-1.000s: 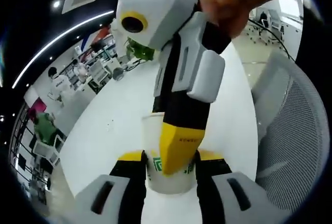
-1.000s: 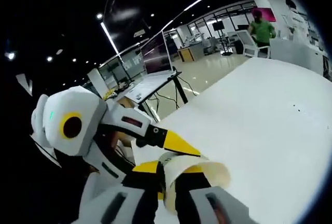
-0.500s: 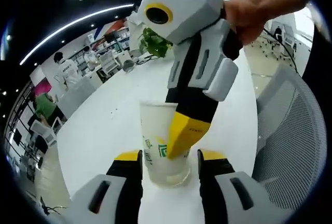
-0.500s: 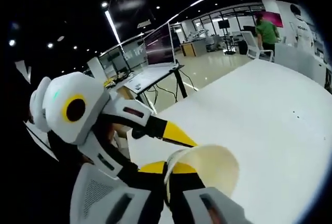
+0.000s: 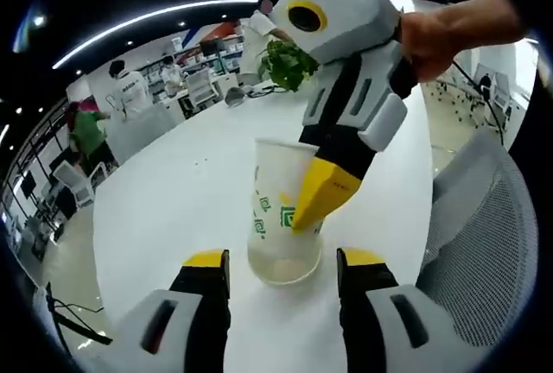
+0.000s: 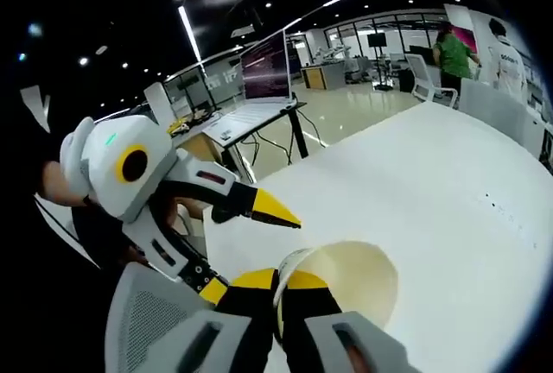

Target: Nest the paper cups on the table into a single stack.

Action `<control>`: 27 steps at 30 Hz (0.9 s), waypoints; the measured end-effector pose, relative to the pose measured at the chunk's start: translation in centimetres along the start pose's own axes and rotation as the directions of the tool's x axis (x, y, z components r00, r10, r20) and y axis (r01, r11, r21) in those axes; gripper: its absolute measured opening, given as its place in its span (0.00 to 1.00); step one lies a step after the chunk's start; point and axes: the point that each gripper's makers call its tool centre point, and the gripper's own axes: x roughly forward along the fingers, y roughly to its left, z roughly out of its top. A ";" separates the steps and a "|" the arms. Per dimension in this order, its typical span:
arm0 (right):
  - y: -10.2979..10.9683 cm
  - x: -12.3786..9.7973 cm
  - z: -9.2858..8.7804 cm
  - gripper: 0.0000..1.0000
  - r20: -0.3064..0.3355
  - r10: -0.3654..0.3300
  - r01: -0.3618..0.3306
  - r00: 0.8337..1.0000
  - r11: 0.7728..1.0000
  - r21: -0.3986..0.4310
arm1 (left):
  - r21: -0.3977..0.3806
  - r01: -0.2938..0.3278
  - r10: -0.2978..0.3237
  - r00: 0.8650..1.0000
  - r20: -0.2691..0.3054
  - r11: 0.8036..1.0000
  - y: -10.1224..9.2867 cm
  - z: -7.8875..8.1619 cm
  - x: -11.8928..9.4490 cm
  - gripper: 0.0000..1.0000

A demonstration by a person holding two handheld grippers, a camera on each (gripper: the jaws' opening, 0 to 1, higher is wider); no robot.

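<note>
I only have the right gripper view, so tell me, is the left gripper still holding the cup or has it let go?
Observer: The left gripper is open; its jaws stand apart on either side of the paper cup without touching it.
Operator: Is the cup standing on the table?
Observer: Yes, in the left gripper view it stands upright with its base on the white table.
Operator: And where does my gripper hold it?
Observer: The right gripper pinches the rim on the side near the mesh chair, one yellow fingertip outside the wall.
</note>
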 end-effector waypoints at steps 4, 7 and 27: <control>0.1 0.1 -0.3 0.00 -0.025 -0.007 0.007 1.000 1.000 -0.029 | -0.093 -0.004 0.005 1.000 0.014 0.996 -0.1 -0.5 -0.4 0.49; 0.0 0.4 -0.6 0.00 -0.050 -0.023 0.020 0.998 0.998 -0.063 | -0.131 -0.010 0.012 1.000 0.012 0.991 0.7 -1.4 -0.3 0.49; -0.1 2.5 -1.2 0.00 -0.145 -0.034 0.008 0.989 0.984 -0.178 | -0.228 -0.038 0.038 0.999 -0.002 0.973 0.7 -3.6 -0.9 0.50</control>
